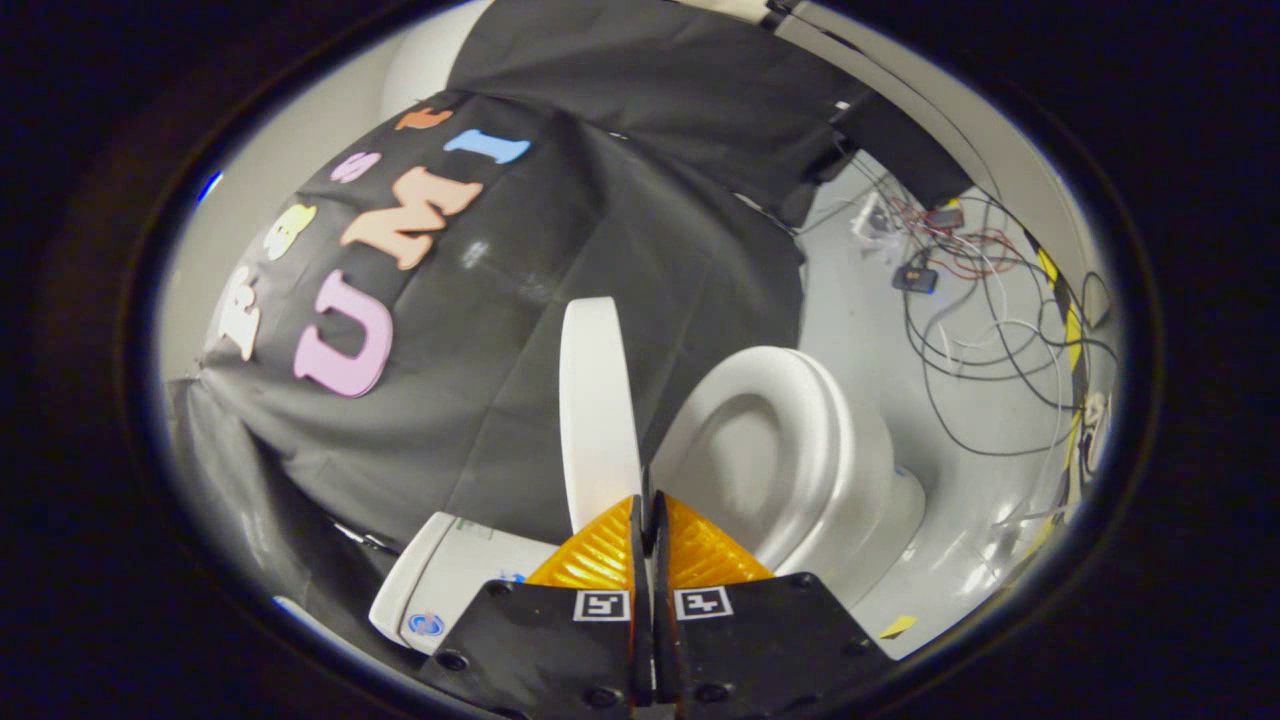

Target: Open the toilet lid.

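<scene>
The white toilet lid (598, 400) stands raised, edge-on to me, away from the seat (800, 440) and the open bowl (740, 450). The white tank (440, 580) lies beside the lid's hinge end, close to my fingers. My gripper (648, 497) is shut, its two fingers pressed together with nothing between them. The tips sit at the lid's near edge, on the side facing the bowl; I cannot tell whether they touch it.
The black cloth wall (500, 330) hangs right behind the lid and tank. Beyond the bowl, loose cables (970, 330) and small electronic parts (915, 278) lie scattered on the grey floor (860, 310). A yellow-black strip (1070, 330) runs along the floor's far edge.
</scene>
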`<state>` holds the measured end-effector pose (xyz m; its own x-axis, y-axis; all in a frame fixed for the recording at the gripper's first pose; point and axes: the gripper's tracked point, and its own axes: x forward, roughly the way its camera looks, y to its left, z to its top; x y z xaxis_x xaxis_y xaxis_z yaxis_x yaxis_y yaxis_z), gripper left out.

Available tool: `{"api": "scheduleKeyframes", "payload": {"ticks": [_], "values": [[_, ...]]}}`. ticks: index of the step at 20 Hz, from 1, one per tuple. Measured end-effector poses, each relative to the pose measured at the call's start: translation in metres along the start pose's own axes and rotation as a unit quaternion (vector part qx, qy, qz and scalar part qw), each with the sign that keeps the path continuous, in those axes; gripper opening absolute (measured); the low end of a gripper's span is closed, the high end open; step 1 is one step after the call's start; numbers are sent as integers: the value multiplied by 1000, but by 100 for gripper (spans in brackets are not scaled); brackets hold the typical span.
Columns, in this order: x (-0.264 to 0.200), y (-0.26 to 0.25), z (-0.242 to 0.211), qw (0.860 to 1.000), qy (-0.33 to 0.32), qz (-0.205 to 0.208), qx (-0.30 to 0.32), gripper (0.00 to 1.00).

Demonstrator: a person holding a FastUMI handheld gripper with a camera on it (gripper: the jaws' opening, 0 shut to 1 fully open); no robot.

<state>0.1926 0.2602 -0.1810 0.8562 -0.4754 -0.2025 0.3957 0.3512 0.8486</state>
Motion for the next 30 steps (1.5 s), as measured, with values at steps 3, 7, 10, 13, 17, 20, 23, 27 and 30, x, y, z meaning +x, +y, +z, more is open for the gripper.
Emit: {"api": "scheduleKeyframes", "payload": {"ticks": [3,7,10,13,17,20,23,27,30], "values": [[-7,32,-3,997,12,23,-69,4],[-13,64,-12,979,44,45,-195,7],[-16,91,-22,958,61,72,-270,9],[-20,120,-38,943,61,111,-308,9],[-25,160,-65,918,72,149,-360,9],[-28,186,-92,898,90,173,-395,9],[-29,204,-119,881,107,188,-420,9],[-30,217,-142,876,120,194,-425,9],[-29,225,-157,872,127,200,-429,9]]}}
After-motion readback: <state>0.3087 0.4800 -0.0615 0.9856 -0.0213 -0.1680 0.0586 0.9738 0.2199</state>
